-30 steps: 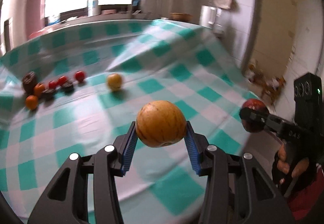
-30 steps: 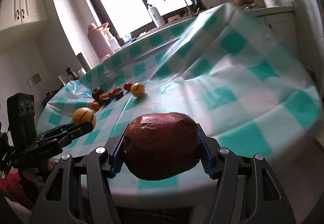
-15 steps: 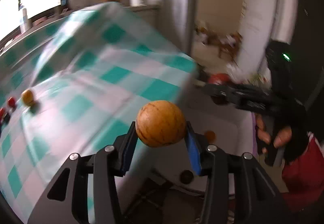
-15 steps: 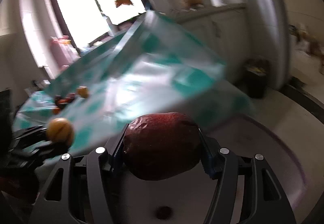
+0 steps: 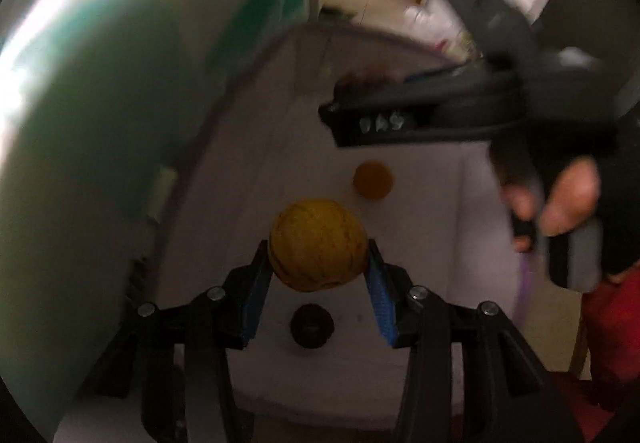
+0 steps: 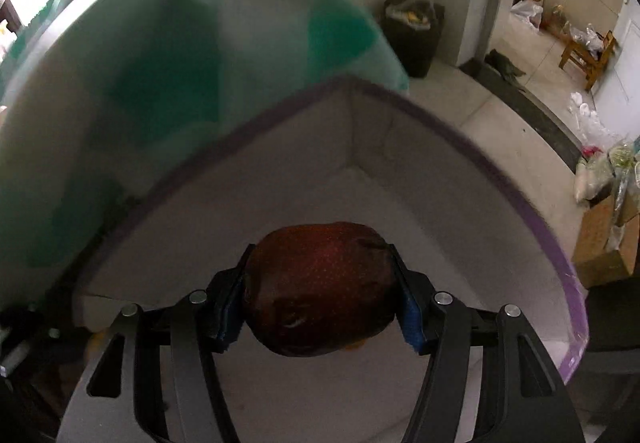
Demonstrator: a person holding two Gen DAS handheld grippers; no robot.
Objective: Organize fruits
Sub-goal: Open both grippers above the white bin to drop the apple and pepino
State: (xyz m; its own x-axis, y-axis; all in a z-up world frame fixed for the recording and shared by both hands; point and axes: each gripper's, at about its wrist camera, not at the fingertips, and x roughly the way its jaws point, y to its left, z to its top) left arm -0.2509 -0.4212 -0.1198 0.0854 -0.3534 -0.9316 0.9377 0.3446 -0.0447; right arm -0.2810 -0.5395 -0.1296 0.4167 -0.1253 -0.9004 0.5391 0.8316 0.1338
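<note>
1. Left gripper: both blue-padded fingers are closed against the sides of a round yellow fruit, which sits between the tips and is held above the inside of a white box.
2. Right gripper: its fingers are closed on a large dark red fruit, wedged between the pads and held over the same box, near one inner corner.
3. Box contents, left wrist view: a small orange fruit and a small dark fruit lie on the floor of the box, apart from each other, below the held yellow fruit.
4. Box rim: a purple edge runs along the top of the white walls.
5. Obstruction: the green-and-white checked tablecloth hangs just beside the box on the left and blocks much of both views; it is blurred.
6. Left wrist view: the right gripper crosses the upper right, held by a gloved hand.
7. Surroundings: a dark bin, a wooden chair and cardboard boxes stand on the tiled floor beyond the box.
</note>
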